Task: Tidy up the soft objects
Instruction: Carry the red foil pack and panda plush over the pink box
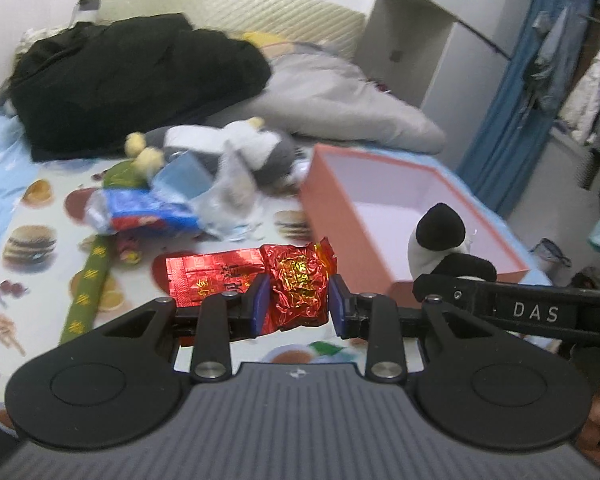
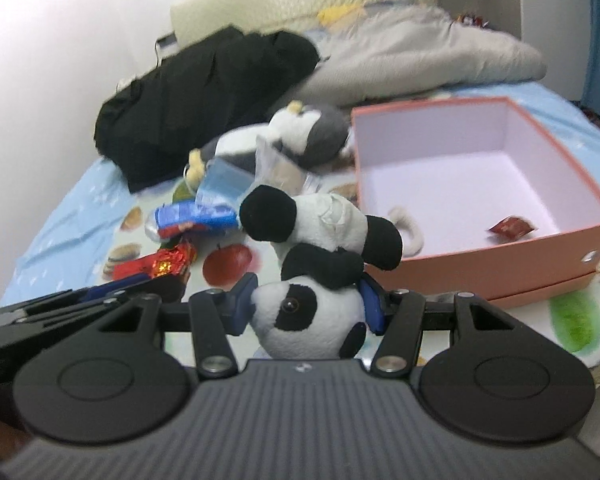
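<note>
My left gripper [image 1: 298,302] is shut on a crumpled red foil packet [image 1: 298,284], held above the bed near the front left of the pink box [image 1: 340,224]. My right gripper [image 2: 308,304] is shut on a black-and-white panda plush [image 2: 320,248], gripping its head; the body sticks up in front of the open pink box [image 2: 500,256]. The panda also shows at the right of the left wrist view [image 1: 440,244]. A small red packet [image 2: 512,227] and a grey curved piece [image 2: 410,228] lie inside the box.
On the printed bed sheet lie a flat red foil packet [image 1: 204,272], a blue snack bag [image 1: 148,210], a grey-white plush [image 1: 252,148], a blue container [image 1: 184,182] and a green strip [image 1: 86,296]. A black coat [image 1: 120,80] and grey duvet [image 1: 340,96] fill the far end.
</note>
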`<move>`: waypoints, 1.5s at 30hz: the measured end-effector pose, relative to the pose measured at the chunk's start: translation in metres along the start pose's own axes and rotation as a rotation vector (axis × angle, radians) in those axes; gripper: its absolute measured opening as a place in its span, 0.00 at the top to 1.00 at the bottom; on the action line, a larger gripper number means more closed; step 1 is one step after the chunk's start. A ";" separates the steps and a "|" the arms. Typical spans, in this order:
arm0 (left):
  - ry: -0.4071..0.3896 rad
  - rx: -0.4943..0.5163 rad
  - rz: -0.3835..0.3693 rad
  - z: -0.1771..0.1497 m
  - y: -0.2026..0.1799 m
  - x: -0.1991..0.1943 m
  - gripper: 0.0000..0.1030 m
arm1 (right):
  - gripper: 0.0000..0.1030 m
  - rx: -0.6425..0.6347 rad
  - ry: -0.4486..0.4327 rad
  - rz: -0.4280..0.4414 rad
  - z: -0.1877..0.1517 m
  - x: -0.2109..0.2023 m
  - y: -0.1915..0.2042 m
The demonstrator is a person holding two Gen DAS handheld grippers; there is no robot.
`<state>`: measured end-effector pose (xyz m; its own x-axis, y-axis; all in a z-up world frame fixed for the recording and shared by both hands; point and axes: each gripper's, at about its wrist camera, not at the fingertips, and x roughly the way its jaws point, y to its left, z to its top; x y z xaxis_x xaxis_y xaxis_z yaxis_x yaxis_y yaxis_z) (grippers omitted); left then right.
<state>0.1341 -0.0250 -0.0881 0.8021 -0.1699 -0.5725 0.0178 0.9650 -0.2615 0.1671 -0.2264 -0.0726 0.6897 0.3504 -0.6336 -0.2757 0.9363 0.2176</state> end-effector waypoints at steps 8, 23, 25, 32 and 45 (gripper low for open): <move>-0.013 0.035 -0.099 0.012 -0.042 -0.003 0.65 | 0.44 0.046 -0.069 -0.059 -0.004 -0.041 -0.035; 0.030 0.097 -0.193 0.067 -0.104 0.063 0.64 | 0.44 0.085 -0.094 -0.127 0.042 -0.021 -0.098; 0.038 0.102 -0.192 0.076 -0.108 0.080 0.64 | 0.44 0.093 -0.079 -0.128 0.050 -0.012 -0.107; 0.121 0.093 -0.187 0.094 -0.119 0.150 0.64 | 0.44 0.149 0.009 -0.112 0.070 0.035 -0.148; 0.284 0.086 -0.173 0.098 -0.127 0.276 0.64 | 0.44 0.209 0.129 -0.141 0.081 0.115 -0.207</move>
<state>0.4114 -0.1746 -0.1368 0.5851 -0.3696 -0.7218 0.1993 0.9283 -0.3138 0.3577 -0.3784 -0.1302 0.6166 0.2228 -0.7551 -0.0297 0.9650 0.2604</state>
